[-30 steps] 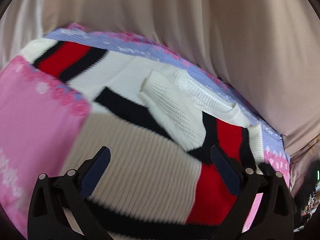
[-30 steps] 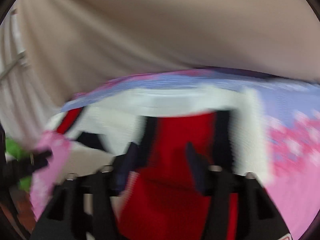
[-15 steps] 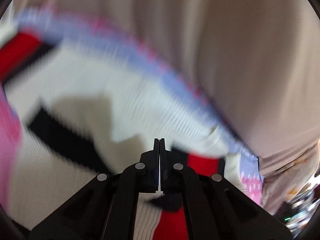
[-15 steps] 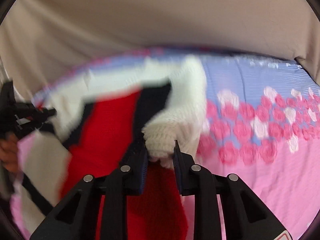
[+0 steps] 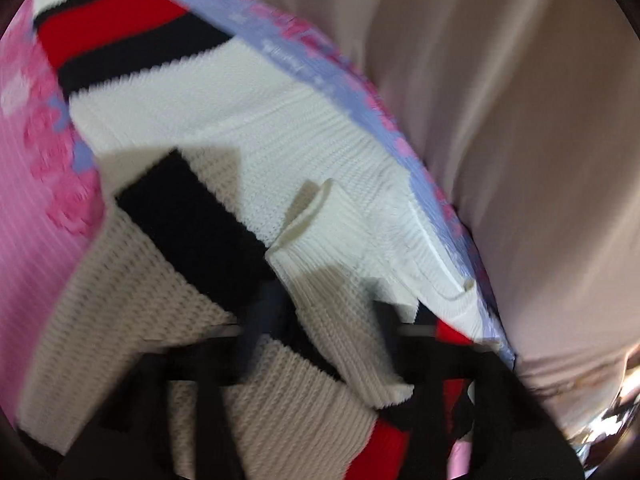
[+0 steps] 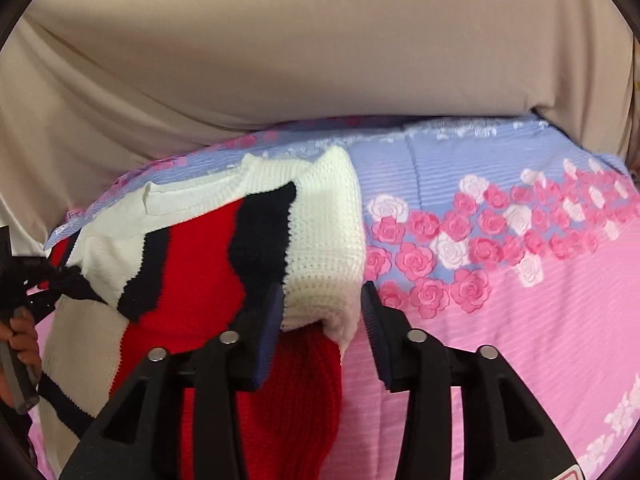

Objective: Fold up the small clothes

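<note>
A: Sweater point(image 6: 192, 248)?
B: Chunky ribbed knit, white, red and black, on the rose-print bedsheet point(image 6: 520, 320).
A: Grippers?
B: Right gripper point(image 6: 320, 312) just opening, jaws apart, cuff between. Left gripper point(image 5: 320, 320) blurred, parted, also opening, sleeve between.

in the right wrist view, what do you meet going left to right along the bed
person's hand on the left gripper → striped sweater → its white sleeve cuff between the open right gripper jaws → rose-print bedsheet
</note>
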Motion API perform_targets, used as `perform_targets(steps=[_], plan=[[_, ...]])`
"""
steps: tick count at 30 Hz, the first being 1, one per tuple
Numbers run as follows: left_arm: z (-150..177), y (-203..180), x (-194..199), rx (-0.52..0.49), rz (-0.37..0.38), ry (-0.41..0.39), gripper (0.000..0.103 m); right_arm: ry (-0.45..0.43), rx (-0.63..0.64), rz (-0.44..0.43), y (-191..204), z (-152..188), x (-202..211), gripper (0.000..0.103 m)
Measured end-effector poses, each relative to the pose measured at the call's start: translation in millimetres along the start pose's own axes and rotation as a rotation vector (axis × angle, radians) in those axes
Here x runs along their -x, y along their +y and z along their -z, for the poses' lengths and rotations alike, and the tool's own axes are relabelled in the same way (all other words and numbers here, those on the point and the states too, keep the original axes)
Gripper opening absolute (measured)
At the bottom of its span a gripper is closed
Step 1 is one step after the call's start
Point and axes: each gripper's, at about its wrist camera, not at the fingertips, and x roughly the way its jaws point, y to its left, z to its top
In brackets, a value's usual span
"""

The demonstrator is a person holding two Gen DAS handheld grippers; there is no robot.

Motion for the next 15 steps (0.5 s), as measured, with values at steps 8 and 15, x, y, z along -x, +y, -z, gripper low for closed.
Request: perform_targets(steps=[8,15], plan=[[-27,-34,13,-0.098,0.073,-0.063,0.008,0.009,0.019,-0.039,30,-9,-5,0.045],[-58,-16,12,-0.156,-0.071,-0.088,0.008,0.058,0.071,-0.025,33,-18,-41,0.02]])
